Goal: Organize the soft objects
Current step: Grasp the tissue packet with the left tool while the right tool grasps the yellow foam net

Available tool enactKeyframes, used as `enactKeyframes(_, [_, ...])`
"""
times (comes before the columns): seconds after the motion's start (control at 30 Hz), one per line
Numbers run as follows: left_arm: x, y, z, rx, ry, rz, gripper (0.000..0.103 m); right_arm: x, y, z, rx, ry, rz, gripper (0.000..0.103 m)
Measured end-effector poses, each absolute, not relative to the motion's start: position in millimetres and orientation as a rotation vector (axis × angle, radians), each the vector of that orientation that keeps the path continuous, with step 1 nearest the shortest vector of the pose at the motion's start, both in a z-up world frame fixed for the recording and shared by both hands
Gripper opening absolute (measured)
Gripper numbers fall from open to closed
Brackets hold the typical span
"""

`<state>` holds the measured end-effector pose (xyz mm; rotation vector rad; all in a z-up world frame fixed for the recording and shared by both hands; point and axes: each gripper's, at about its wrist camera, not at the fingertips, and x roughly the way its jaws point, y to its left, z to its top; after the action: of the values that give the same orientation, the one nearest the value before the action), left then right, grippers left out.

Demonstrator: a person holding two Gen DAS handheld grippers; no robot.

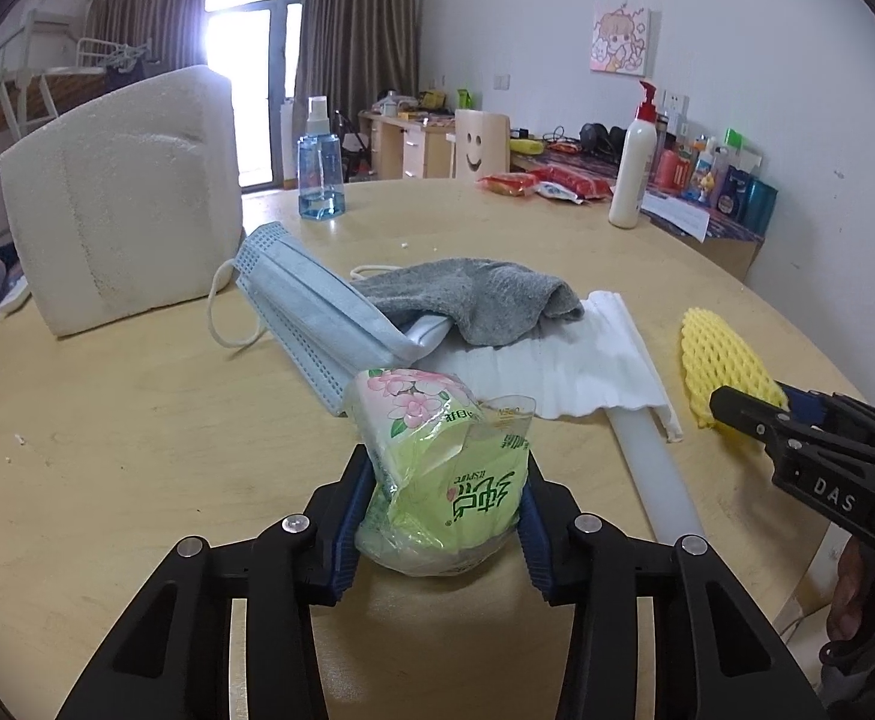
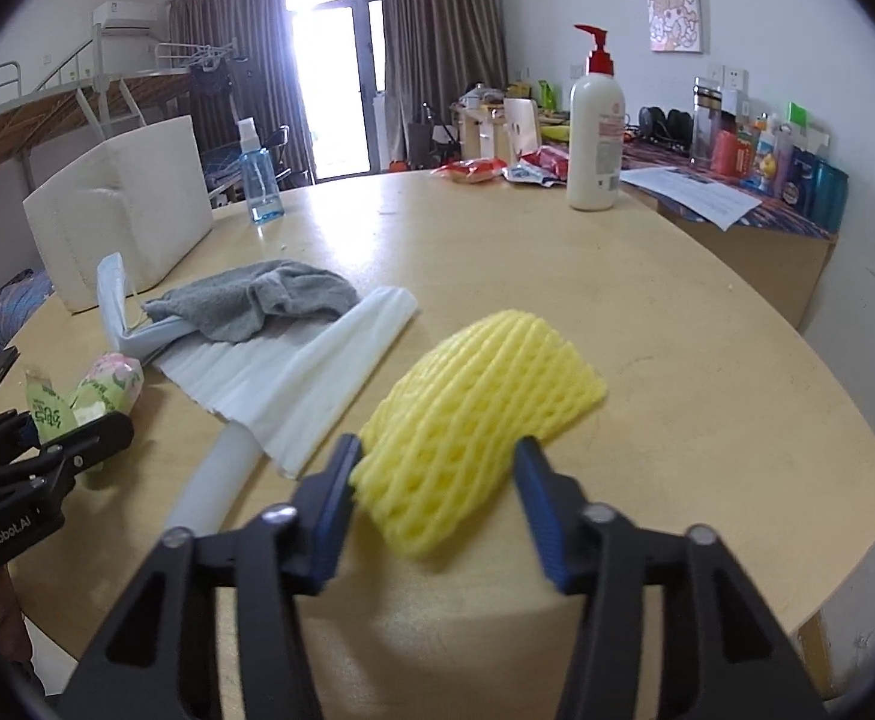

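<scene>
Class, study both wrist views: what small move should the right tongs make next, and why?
Probably close on the yellow foam net. The right tongs straddle its near end with pads not yet pressing, while the left tongs already grip the tissue pack, so the net seems the next thing to secure.

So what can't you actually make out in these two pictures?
- Face mask: its far end lies under the grey sock, left wrist view.
- White foam tube: its upper end is hidden under the white foam sheet, right wrist view.
- Tissue pack: print too crumpled to read.
</scene>
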<state>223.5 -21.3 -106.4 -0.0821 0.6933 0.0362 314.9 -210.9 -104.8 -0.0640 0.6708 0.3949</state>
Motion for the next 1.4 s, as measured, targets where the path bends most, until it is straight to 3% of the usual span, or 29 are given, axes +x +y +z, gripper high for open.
enactKeyframes(0.07, [223, -21, -106, -0.084, 0.686, 0.036, 0.046, 318, -211, -105, -0.057, 0.669, 0.394, 0.04])
enactKeyframes(0.13, [222, -21, -106, -0.083, 0.681, 0.029, 0.044, 321, -211, -106, -0.032, 0.678, 0.408, 0.026])
enactKeyframes(0.2, [221, -20, -105, -0.086, 0.675, 0.03, 0.041, 322, -212, -106, -0.016, 0.676, 0.428, 0.022])
enactKeyframes(0.87, [184, 1, -84, -0.087, 0.564, 0.009, 0.039, 290, -216, -69, 0.036, 0.556, 0.443, 0.022])
enactKeyframes(1.4, [143, 6, -32, -0.018, 0.374, 0.044, 0.039, 248, -215, -21, 0.033, 0.365, 0.467, 0.022])
